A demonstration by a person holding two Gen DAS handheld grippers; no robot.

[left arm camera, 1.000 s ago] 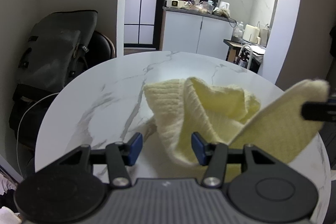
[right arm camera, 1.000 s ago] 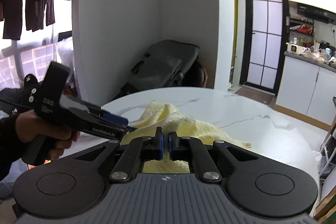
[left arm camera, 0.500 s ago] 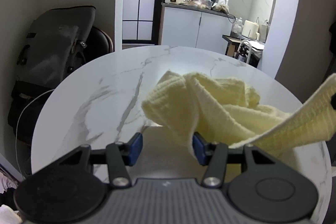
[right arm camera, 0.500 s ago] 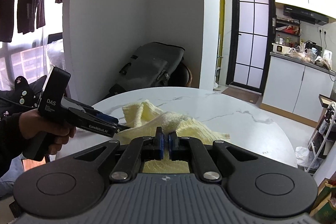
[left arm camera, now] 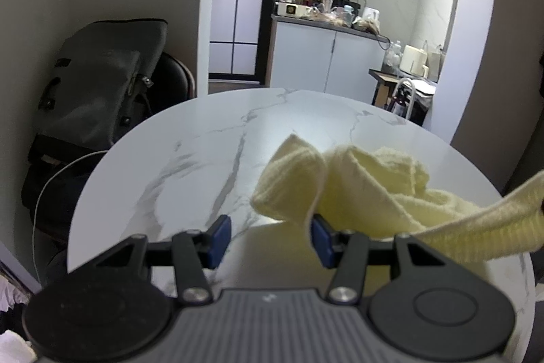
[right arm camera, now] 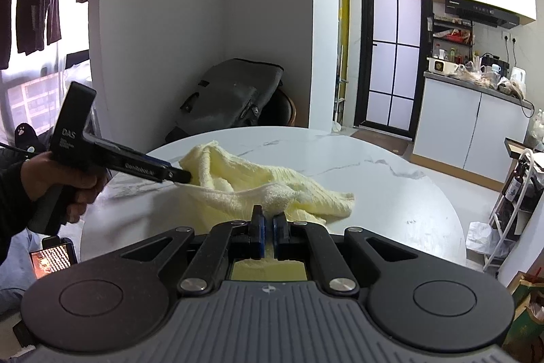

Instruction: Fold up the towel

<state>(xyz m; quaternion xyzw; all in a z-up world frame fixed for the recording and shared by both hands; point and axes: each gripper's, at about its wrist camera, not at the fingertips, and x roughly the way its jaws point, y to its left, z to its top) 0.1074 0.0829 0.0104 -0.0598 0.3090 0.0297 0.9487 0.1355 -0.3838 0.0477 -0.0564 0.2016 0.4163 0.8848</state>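
Observation:
A pale yellow towel (left arm camera: 353,182) lies crumpled on the round white marble table (left arm camera: 210,152). My left gripper (left arm camera: 270,235) is open; a towel fold hangs just in front of its right finger, and nothing sits between the pads. My right gripper (right arm camera: 267,227) is shut on a towel edge and holds it lifted, so a band of towel (left arm camera: 476,227) stretches to the right in the left wrist view. The towel (right arm camera: 272,186) also shows in the right wrist view, with the left gripper (right arm camera: 176,174) touching its left corner.
A grey bag (left arm camera: 98,80) sits on a dark chair behind the table's left side. A white kitchen cabinet (left arm camera: 326,60) and a glass door (right arm camera: 391,39) stand beyond. A wire rack (right arm camera: 513,206) stands at the right of the table.
The towel has been pulled toward the near right, and the lifted band has stretched out lower. The left gripper stays open and has come up to the towel's corner.

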